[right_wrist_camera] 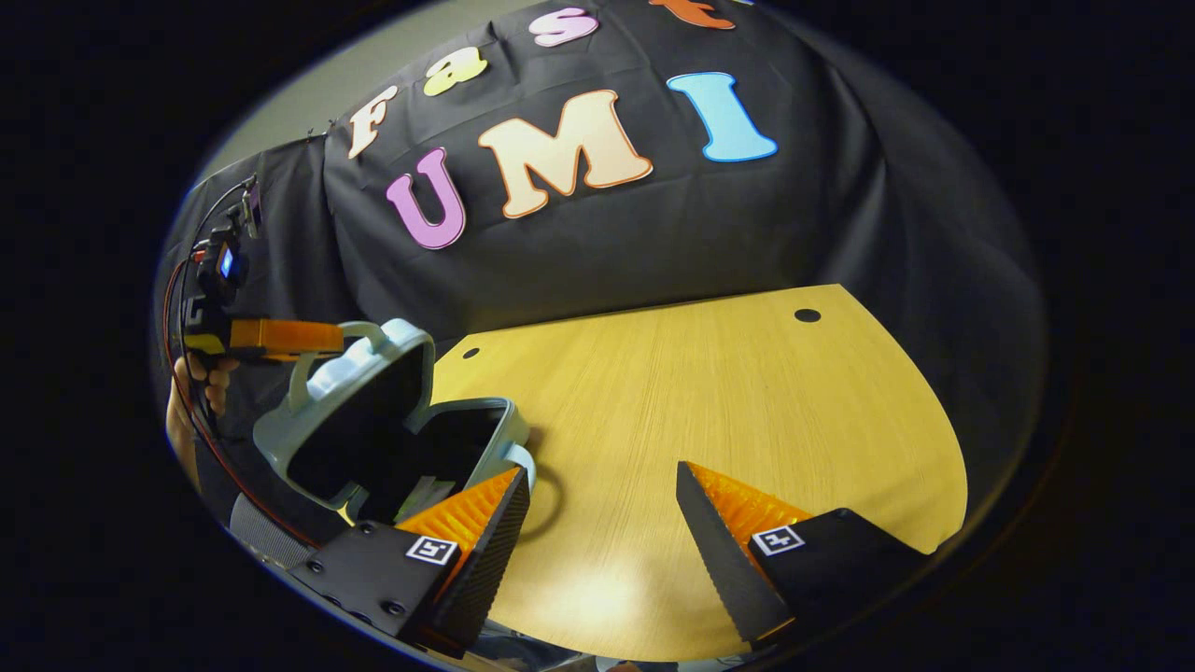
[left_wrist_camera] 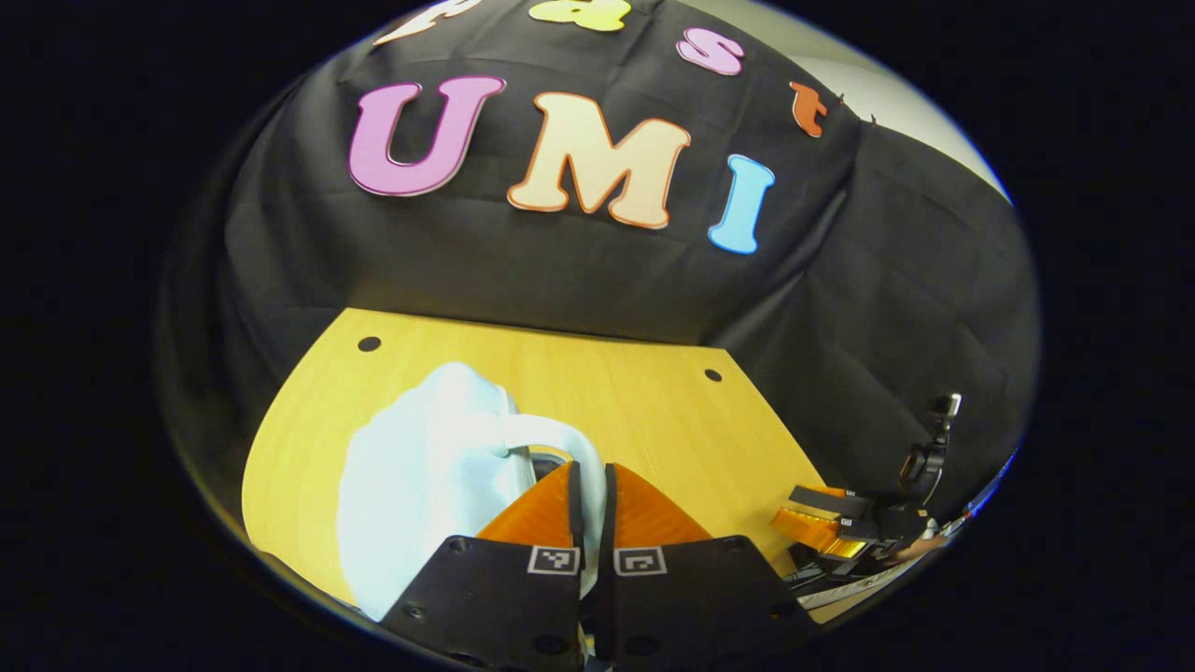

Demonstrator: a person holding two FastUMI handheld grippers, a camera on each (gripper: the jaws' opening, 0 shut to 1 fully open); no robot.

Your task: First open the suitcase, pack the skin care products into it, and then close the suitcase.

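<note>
The pale suitcase [right_wrist_camera: 373, 420] is seen half open at the left of the wooden bench [right_wrist_camera: 709, 420], its lid handle [left_wrist_camera: 560, 439] clamped in the left claw [left_wrist_camera: 590, 485]. The right claw [right_wrist_camera: 602, 523] is held apart above the bench. No readable label is seen on the suitcase.

The suitcase [right_wrist_camera: 373, 420] is set on the tabletop [right_wrist_camera: 728, 411], at its left edge in the right gripper view, with the lid raised. The left gripper [right_wrist_camera: 322, 338] is held at the lid's handle [right_wrist_camera: 359, 329]. The right gripper [right_wrist_camera: 602, 523] is held right of the suitcase, above the tabletop.
</note>
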